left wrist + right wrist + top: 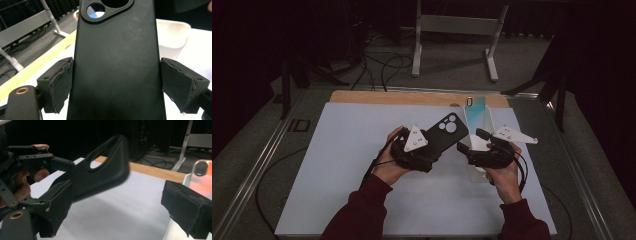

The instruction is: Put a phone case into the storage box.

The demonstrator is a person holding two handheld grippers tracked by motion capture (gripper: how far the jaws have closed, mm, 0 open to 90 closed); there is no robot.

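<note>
We've got a black phone case point(445, 131) held up off the table point(342, 165), mid-scene, camera cutout at the far end. Left gripper point(116, 82) jaws pinching it across its long sides, pads flat on both edges near the bottom half. Right gripper point(117, 205) jaws spread wide, nothing between them; in the right gripper view the case hangs in front, apart from the pads.

Handling, our guess: light, thin, matte rubbery shell, so grippy, not fragile, but prob flexes if squeezed hard. Best hold = side edges low down, as now; 2nd grip could take the free far end by the cutout, w/o crushing it.

Containers: white tray point(482, 150) on the right side of the table, under and just past the right gripper. A phone point(475, 117) w/ teal-tinted back lies in its far part. Rest of the tray interior mostly hidden by the gripper; can't tell what else is inside.
</note>
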